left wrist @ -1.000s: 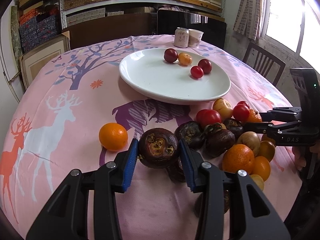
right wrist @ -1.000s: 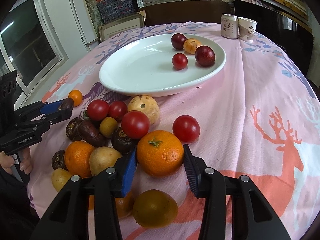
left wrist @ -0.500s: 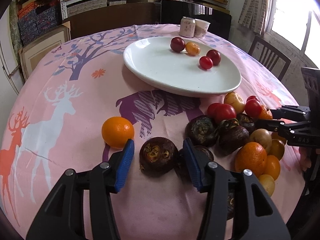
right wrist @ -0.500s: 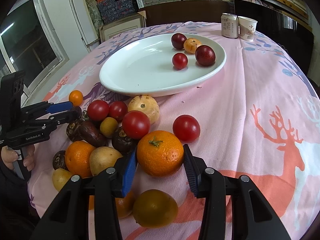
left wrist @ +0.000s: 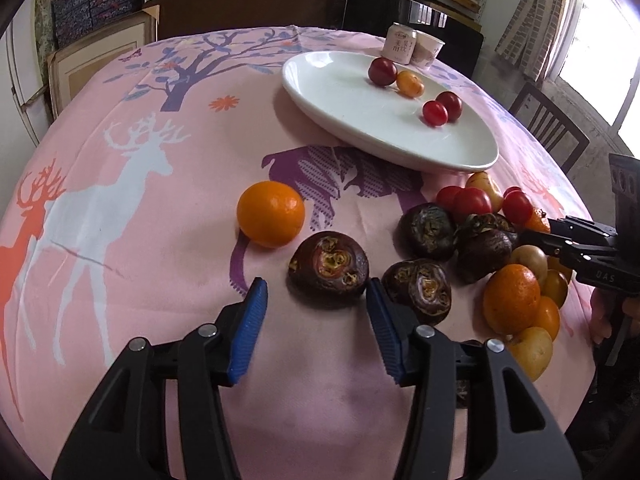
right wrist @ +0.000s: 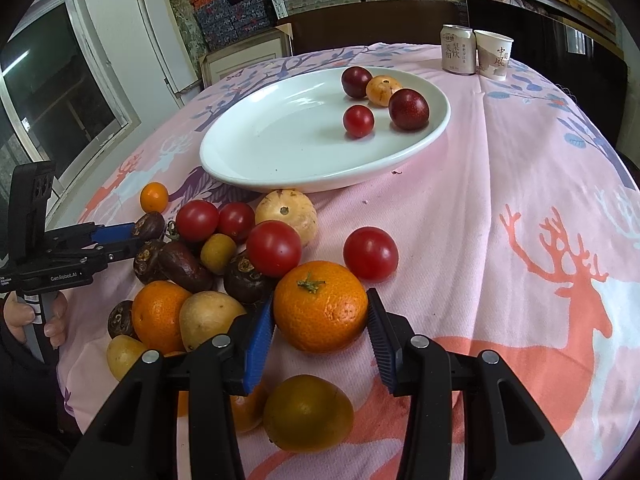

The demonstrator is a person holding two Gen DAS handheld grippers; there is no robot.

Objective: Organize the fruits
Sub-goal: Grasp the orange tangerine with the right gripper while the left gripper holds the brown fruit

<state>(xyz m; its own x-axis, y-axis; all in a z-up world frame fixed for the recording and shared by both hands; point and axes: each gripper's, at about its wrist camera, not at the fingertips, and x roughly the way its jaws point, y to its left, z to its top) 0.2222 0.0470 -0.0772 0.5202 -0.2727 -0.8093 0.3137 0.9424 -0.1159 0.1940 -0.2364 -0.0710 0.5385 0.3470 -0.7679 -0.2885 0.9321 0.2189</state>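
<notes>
A round table draped in a soft pink tablecloth [left wrist: 168,240] printed with deer and trees fills both views. Toward its far side sits a large, smooth white oval plate [right wrist: 280,148], the landmark here, glossy and shallow. On the plate's far half rest two dark red plums, one small red tomato and one yellow-orange fruit. Beyond the plate stand a metal drink can [right wrist: 457,50] and a paper cup [right wrist: 493,55], touching each other. Just in front of the plate lies a crowded heap of fruit: shiny red tomatoes, pebbly oranges, pale yellow fruits and rough, wrinkled dark mangosteens. In front of that heap, the right gripper [right wrist: 320,320] has its blue ribbed pads either side of a large stemmed orange [right wrist: 320,306], jaws apart with the pads close against its skin. Left of the heap, the left gripper [left wrist: 316,302] is spread wide around a dark mangosteen [left wrist: 328,264]; a lone orange [left wrist: 271,214] sits just beyond.
</notes>
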